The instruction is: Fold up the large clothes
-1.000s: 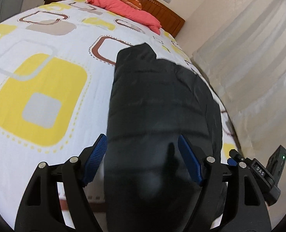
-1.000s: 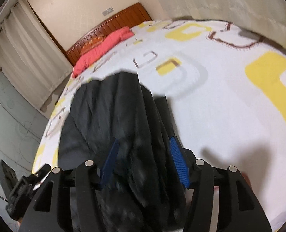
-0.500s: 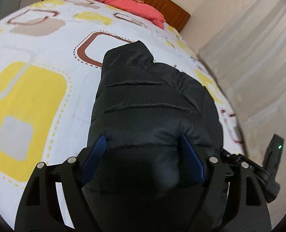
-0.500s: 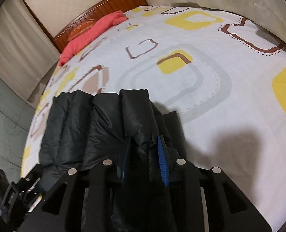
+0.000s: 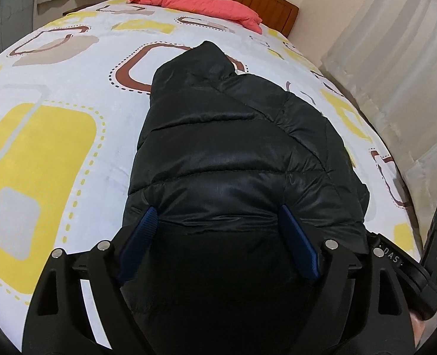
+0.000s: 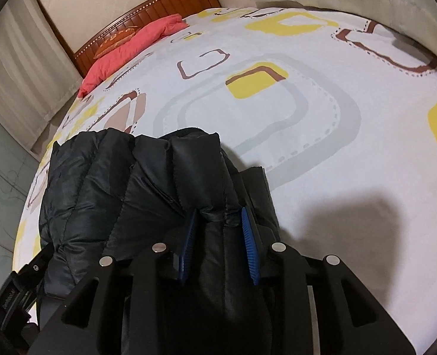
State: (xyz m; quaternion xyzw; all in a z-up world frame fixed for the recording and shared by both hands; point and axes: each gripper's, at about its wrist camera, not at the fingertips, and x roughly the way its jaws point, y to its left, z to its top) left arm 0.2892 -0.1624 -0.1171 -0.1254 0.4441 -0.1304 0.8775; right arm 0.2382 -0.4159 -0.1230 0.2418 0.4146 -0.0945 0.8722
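Fingers: right gripper (image 6: 219, 222) pinching black puffer jacket (image 6: 147, 183) fold; left gripper (image 5: 215, 219) spread wide, just opening, jacket between; contact unclear.

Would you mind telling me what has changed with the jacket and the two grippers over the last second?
The right gripper has closed from wide apart onto a bunched fold of the black puffer jacket and now pinches it. The left gripper has just been opening wider, the jacket's bulk between its fingers. The jacket has come down and now lies on the bed. The red pillow has stayed by the headboard.
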